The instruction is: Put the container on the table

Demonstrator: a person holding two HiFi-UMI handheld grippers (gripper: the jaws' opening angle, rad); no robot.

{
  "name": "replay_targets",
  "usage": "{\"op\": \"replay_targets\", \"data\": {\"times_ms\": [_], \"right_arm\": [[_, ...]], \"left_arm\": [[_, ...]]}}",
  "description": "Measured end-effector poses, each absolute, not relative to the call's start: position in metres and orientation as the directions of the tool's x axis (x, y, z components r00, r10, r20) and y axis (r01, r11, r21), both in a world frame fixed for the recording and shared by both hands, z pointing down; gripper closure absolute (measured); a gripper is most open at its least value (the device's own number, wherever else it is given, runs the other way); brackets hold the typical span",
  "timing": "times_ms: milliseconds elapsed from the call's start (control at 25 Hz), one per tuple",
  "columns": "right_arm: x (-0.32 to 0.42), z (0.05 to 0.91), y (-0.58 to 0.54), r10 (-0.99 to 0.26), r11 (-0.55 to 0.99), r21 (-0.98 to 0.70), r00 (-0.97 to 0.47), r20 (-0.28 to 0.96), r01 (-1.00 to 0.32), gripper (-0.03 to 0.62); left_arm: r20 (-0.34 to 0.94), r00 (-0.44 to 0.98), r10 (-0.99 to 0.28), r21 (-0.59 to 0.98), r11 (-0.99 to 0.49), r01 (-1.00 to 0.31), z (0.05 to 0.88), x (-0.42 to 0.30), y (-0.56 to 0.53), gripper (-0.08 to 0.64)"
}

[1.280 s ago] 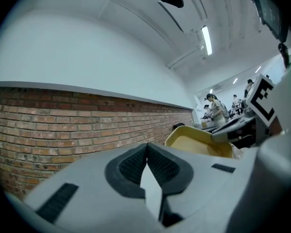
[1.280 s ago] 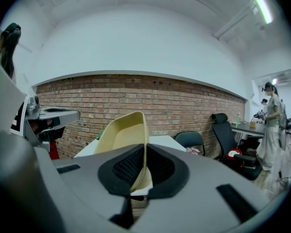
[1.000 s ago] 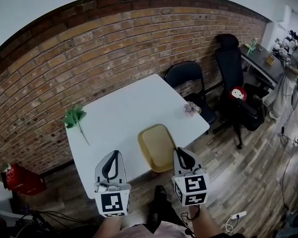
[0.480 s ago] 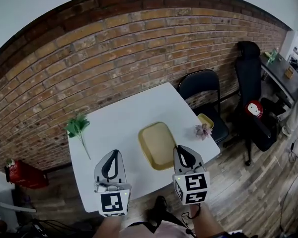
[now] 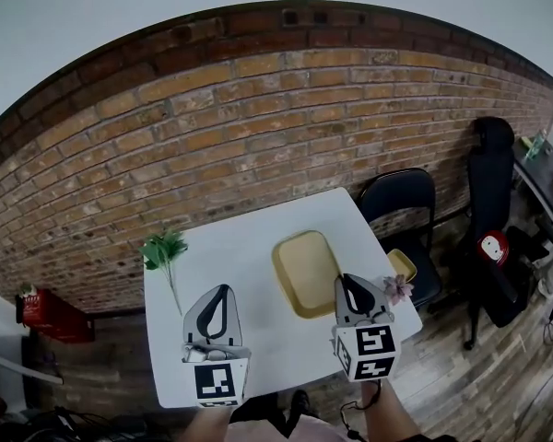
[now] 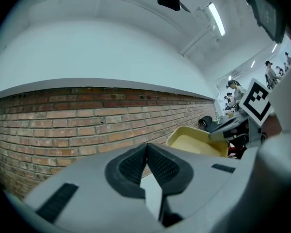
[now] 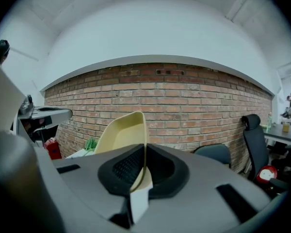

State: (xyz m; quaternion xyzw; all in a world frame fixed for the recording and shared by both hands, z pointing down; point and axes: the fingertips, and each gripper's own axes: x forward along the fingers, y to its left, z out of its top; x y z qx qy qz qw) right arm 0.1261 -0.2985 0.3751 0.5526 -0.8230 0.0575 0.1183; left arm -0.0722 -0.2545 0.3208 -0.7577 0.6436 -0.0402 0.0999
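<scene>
The container is a shallow yellow tray (image 5: 306,273) with a raised rim. It hangs over the right half of the white table (image 5: 249,339), tilted. My right gripper (image 5: 347,280) is shut on the tray's near right rim; in the right gripper view the rim (image 7: 136,130) runs between the two pads. My left gripper (image 5: 219,291) hovers above the table's front left, shut with nothing between its jaws. From the left gripper view the tray (image 6: 196,142) shows off to the right, apart from that gripper (image 6: 146,147).
A green sprig (image 5: 163,247) lies at the table's far left and a pink flower (image 5: 396,288) at its right edge. A black folding chair (image 5: 401,201) holding a small yellow dish (image 5: 402,263) stands beyond the right side. A brick wall runs behind.
Both grippers and the held tray have come forward, from the table's near edge to above the tabletop. The grip on the tray is unchanged.
</scene>
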Motion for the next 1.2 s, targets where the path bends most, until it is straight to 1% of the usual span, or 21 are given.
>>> {"op": "replay_targets", "data": {"times_ms": [280,520,680,1200], "right_arm": [[0.109,0.388,-0.329,-0.884,0.393,0.043,-0.364,0.291,-0.919,0.575],[0.099,0.409,-0.351,-0.869,0.392,0.044,-0.355,0.343,-0.919,0.575],[0.093,0.428,-0.361,-0.856,0.391,0.038,-0.348,0.382,-0.92,0.575],[0.088,0.502,-0.368,-0.794,0.371,0.01,-0.312,0.521,-0.929,0.575]], "left_arm": [[-0.045,0.142,-0.989,-0.177,-0.132,-0.975,0.335,-0.094,-0.281,0.549],[0.005,0.155,-0.988,-0.175,-0.154,-0.973,0.356,-0.104,-0.309,0.549],[0.02,0.156,-0.988,-0.157,-0.157,-0.975,0.366,-0.11,-0.322,0.549],[0.129,0.178,-0.976,-0.117,-0.193,-0.974,0.419,-0.12,-0.347,0.549]]}}
